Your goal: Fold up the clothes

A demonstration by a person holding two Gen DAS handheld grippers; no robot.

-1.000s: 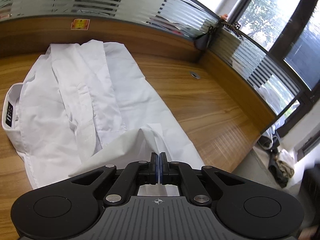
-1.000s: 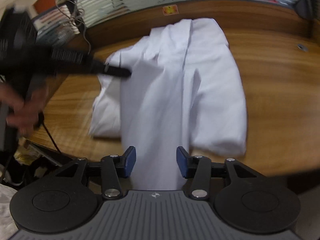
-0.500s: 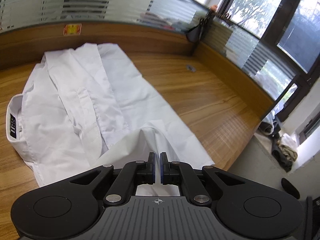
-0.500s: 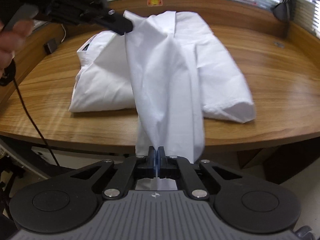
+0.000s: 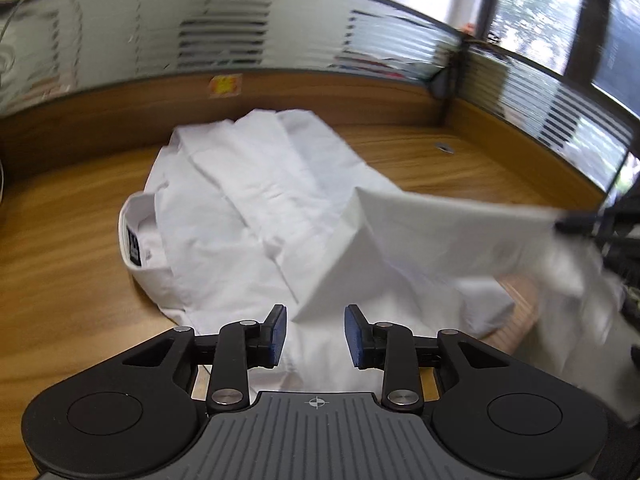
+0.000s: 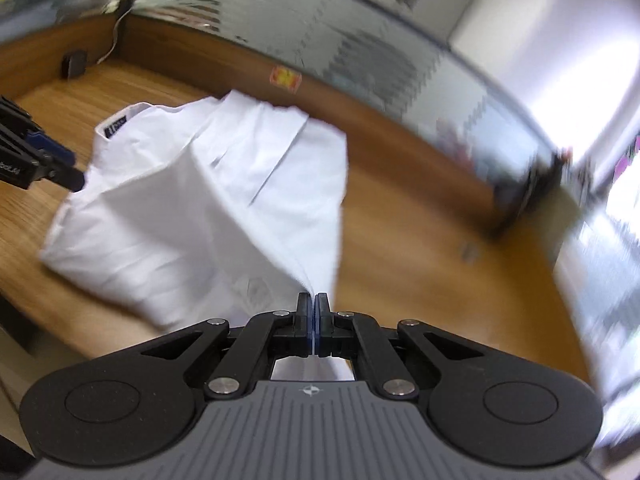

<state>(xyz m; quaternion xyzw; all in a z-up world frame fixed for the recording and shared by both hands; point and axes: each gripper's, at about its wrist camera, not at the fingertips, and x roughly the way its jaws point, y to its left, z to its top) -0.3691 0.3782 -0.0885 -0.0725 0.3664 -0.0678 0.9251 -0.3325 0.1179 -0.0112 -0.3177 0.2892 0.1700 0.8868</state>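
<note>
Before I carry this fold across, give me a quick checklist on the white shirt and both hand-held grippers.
1. Right hand-held gripper shut on the white cotton shirt: ok.
2. Left hand-held gripper letting go: jaws opening, pads clear of the cloth: ok.
3. Shirt resting on the wooden desk: ok.
4. Collar lying flat: ok.
5. Lifted hem free of snags: cannot tell, blurred.

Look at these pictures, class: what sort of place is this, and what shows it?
Probably an office. A curved wooden desk is ringed by striped glass partitions, with big windows behind. A white shirt lies on the desk.
</note>
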